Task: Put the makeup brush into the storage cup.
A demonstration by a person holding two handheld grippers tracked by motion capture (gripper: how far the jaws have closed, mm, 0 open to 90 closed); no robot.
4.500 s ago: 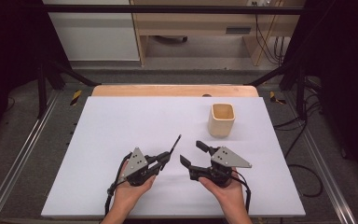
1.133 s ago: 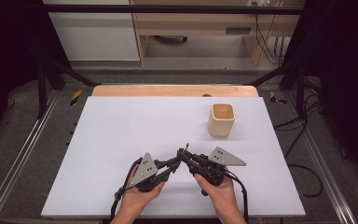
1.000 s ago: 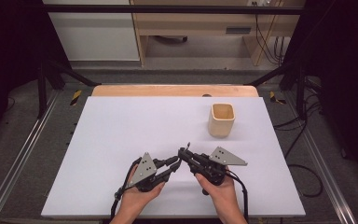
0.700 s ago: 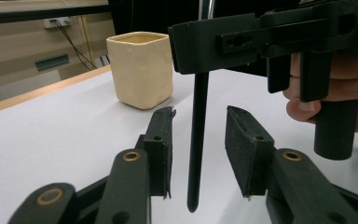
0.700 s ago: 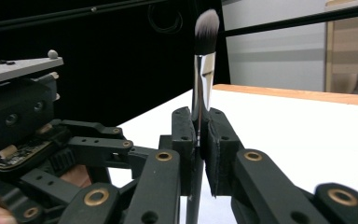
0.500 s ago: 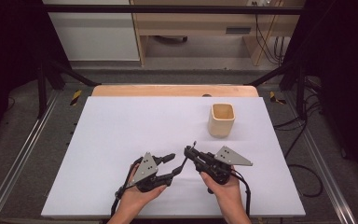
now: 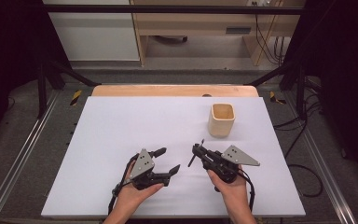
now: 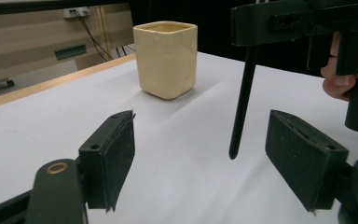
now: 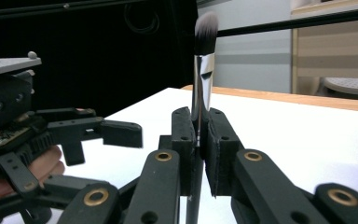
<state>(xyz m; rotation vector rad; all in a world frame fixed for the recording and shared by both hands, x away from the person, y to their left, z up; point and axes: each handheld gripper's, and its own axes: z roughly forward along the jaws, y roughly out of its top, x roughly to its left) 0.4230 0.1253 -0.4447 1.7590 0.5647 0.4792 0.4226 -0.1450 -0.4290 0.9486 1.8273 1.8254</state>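
A makeup brush [image 7: 196, 153] with a black handle and pale bristles [image 9: 206, 31] stands nearly upright in my right gripper [image 7: 197, 150], whose jaws are shut on its handle [image 9: 199, 149]. My left gripper [image 7: 168, 160] lies open at the front middle of the white table, a short way left of the brush. In the left gripper view its two pads [image 8: 116, 158] stand wide apart with nothing between them, and the brush handle [image 8: 242, 102] hangs just beyond them with its tip off the table. A cream square cup [image 7: 222, 119] stands behind the right gripper, upright [image 8: 166, 58].
The white table top [image 7: 121, 126] ends in a wooden strip [image 7: 172, 90] at the far edge. Metal frame rails [image 7: 18, 158] run along both sides. A person's hand [image 8: 338, 79] grips the right gripper's body.
One second ago both grippers met at the brush. The left gripper has opened and let go. The right gripper has drawn away to the right with the brush.
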